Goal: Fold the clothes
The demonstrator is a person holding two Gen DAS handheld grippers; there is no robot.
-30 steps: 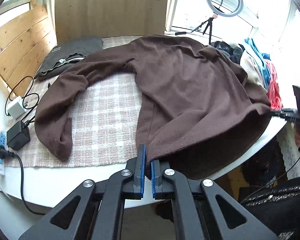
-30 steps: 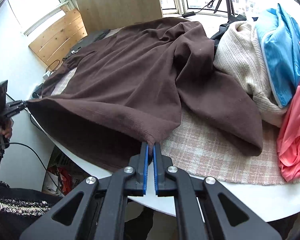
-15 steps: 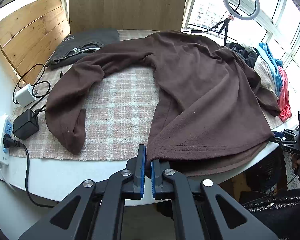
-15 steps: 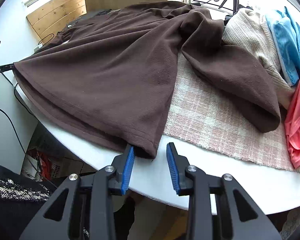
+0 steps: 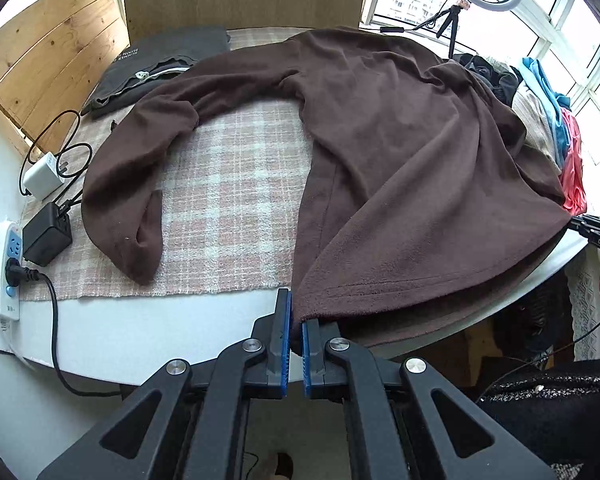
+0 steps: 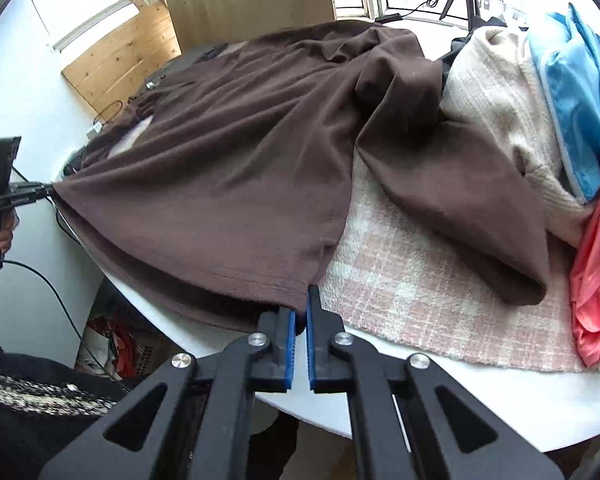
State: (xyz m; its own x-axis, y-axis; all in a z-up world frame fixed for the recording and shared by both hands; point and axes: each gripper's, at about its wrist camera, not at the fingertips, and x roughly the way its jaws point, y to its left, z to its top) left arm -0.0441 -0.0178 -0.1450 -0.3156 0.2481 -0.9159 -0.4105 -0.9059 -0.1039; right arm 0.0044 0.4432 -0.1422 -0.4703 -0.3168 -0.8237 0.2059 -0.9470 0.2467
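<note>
Spreading brown fleece (image 5: 400, 168) on table (image 5: 148, 328): my left gripper (image 5: 295, 322) and right gripper (image 6: 301, 312) each clench hem corner. Next: lift hem evenly, fold toward collar.

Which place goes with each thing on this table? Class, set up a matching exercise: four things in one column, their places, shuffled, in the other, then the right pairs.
Things
1. brown fleece top
2. white power strip
3. dark grey folded garment
4. pink garment

Places
A. at the table's far edge, by the wooden boards
B. spread over the checked cloth, its hem held at both corners
C. at the right end of the clothes pile
D. at the table's left edge, a black plug in it

Pairs: 1-B, 2-D, 3-A, 4-C
</note>
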